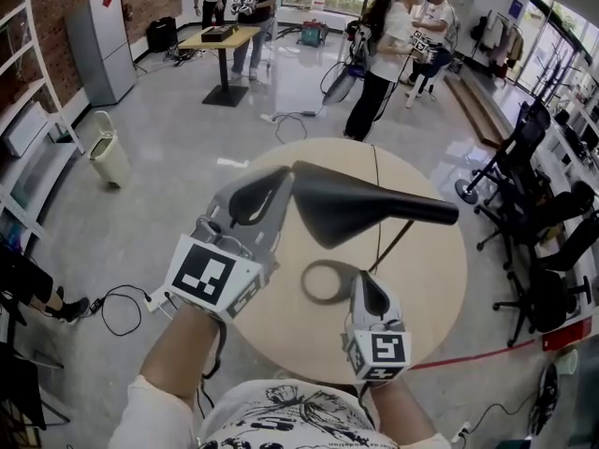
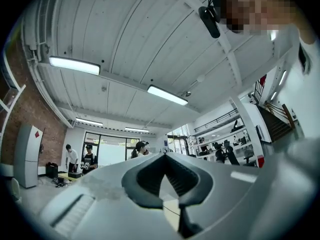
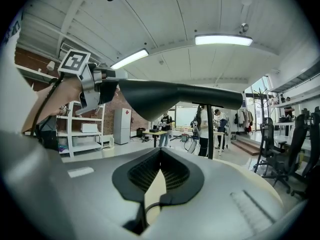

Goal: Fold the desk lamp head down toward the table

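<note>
Now lamp head (image 1: pixel 348 209) just beside left gripper (image 1: pixel 284 178) tip.

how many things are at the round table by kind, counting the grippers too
desk lamp: 1
round table: 1
grippers: 2 (left gripper, right gripper)
total: 4

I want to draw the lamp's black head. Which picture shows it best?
Head view: the whole lamp head, seen from above. Right gripper view shows only its underside; left gripper view doesn't show it.
</note>
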`<state>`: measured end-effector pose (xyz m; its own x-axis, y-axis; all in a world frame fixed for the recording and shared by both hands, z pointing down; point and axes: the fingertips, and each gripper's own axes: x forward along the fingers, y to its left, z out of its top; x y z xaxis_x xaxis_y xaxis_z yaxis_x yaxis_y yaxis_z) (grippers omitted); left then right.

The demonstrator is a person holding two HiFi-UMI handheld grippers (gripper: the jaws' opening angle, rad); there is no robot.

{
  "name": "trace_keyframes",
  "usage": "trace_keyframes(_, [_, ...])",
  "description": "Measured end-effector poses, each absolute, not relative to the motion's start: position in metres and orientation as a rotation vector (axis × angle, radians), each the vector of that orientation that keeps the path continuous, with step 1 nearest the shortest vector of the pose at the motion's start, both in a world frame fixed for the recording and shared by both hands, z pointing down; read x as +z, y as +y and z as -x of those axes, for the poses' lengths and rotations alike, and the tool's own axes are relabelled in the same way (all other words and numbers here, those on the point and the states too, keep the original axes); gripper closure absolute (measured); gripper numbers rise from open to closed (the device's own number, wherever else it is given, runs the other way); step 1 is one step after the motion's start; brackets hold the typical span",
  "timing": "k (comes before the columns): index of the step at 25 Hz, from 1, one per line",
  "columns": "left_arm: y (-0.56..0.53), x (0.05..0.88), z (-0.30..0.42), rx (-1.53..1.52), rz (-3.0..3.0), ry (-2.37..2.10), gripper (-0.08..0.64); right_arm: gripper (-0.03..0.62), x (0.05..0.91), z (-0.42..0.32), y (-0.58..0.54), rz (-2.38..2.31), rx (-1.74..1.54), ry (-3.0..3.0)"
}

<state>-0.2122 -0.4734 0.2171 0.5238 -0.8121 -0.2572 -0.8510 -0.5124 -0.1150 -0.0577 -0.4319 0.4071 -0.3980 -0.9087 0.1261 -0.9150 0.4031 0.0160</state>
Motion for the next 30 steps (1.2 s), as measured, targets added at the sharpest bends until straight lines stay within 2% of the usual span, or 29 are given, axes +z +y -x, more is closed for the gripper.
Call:
trace_keyframes(14, [-0.479, 0.275, 0.215, 0.121, 2.614, 1.421, 0.554, 0.583, 0.425, 0.070, -0.429, -1.651, 0.114, -2.506])
trace_keyframes(30, [-0.481, 0.376, 0.180, -0.057, 2.782, 1.412, 0.554, 0.583, 0.447, 0.037, -0.421, -1.747, 0.204, -2.401])
